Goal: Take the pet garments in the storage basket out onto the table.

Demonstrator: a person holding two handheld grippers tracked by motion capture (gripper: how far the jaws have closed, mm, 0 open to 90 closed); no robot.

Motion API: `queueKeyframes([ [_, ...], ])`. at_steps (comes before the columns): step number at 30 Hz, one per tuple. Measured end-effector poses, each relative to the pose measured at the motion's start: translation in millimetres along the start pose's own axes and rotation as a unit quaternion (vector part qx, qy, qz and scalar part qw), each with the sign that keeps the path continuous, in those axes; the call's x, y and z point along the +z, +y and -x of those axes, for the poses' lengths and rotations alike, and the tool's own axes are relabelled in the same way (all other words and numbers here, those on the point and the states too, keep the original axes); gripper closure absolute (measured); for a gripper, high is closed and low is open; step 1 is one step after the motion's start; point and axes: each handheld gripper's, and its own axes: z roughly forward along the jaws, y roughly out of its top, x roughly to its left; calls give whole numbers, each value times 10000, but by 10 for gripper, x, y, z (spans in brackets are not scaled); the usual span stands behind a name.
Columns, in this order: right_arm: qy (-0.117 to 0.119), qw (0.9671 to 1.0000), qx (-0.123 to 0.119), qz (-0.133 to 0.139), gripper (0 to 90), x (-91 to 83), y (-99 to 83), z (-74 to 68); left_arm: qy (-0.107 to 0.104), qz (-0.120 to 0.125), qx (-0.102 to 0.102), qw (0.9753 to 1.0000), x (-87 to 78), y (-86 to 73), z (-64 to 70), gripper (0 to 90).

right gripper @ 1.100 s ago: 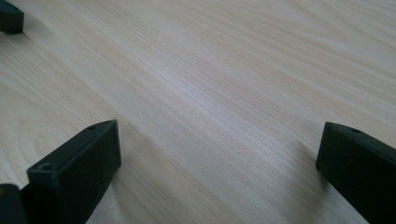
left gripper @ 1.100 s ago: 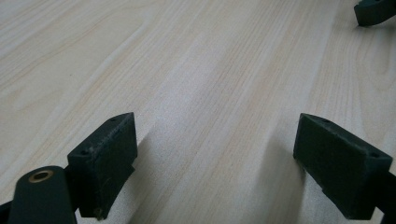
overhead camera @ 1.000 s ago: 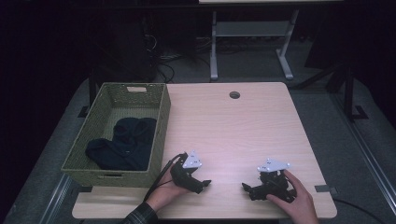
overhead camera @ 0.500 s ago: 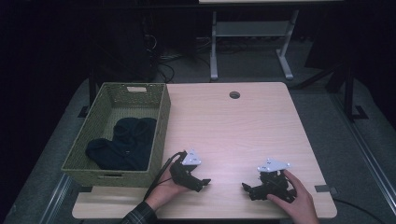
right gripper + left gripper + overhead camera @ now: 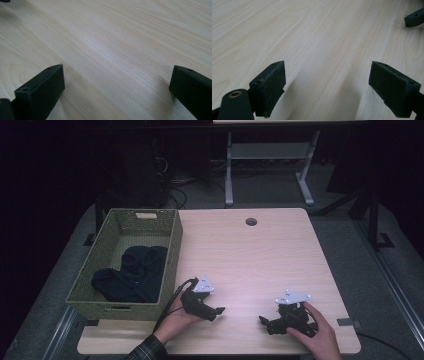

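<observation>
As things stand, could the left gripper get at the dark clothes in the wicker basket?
Probably yes. The left gripper rests open on the table beside the green wicker basket, whose top is open. Only its near wall stands between gripper and dark clothes, so it must lift over it.

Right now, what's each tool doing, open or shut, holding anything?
Left tool: open, holding nothing, low over the table.
Right tool: open, holding nothing.

my left gripper (image 5: 216, 311): jaws spread wide, low, pointing toward the right one | my right gripper (image 5: 265, 322): jaws spread wide, low, pointing back at the left | my hands grip both from behind
</observation>
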Motion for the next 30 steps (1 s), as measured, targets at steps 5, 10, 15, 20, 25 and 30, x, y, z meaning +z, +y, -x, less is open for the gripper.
queueKeyframes([
  [5,-2,10000,3,0,0,0,0,-1,63,13,53,10000,-40,34,-17,135],
  [10,0,10000,7,12,0,1,-1,-1,93,65,13,9999,-76,50,-48,135],
  [15,-2,10000,6,6,0,1,0,-1,71,60,26,10000,-97,64,-40,135],
  [20,0,10000,5,5,0,1,0,-1,38,80,13,10000,-112,80,-46,135],
  [25,-1,10000,7,5,0,1,0,-1,49,111,41,9999,-133,103,-49,136],
  [30,-1,10000,8,4,0,1,0,-1,76,165,45,9998,-162,151,-68,136],
])
